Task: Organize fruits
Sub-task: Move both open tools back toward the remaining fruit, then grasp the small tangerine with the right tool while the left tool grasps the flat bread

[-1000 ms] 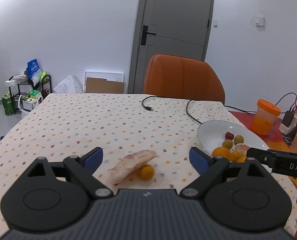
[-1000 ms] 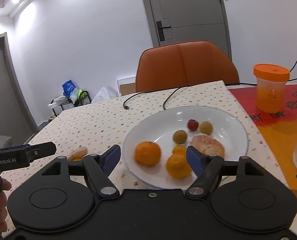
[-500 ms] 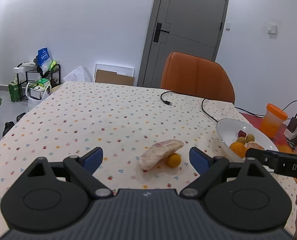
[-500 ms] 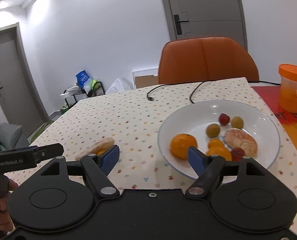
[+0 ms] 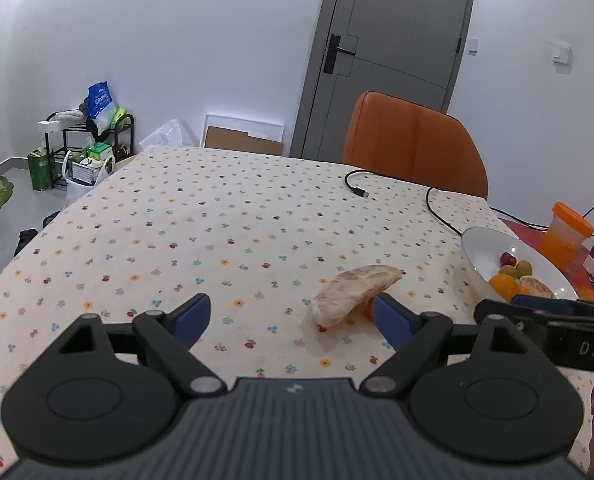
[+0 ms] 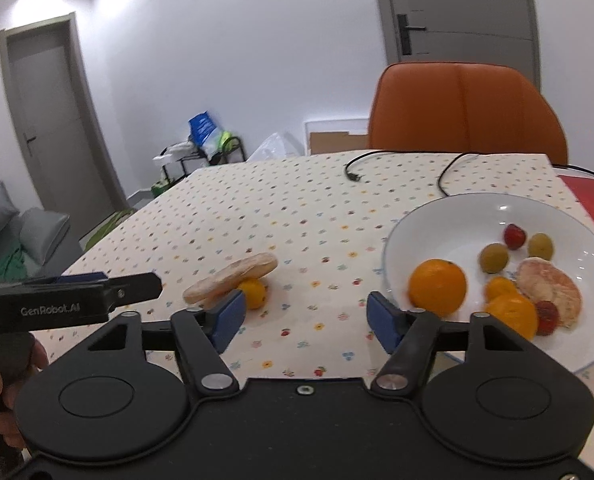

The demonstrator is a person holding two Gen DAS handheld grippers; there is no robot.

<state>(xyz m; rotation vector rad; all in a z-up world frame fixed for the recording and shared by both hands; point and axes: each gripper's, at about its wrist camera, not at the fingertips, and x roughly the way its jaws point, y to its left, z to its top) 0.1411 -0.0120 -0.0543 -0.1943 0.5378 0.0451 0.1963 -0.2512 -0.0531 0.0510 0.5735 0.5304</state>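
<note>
Both cameras are pulling back from the plate (image 6: pixel 425 220), left gripper (image 5: pixel 293 316) and right gripper (image 6: pixel 303 316) gaping empty, while the peeled segment (image 5: pixel 355 292) is leaning on the small orange (image 6: pixel 253 292), likely rolling if nudged.

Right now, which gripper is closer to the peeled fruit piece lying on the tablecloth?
Left. The left gripper sits just before the peeled piece; the right gripper is farther, by the plate.
</note>
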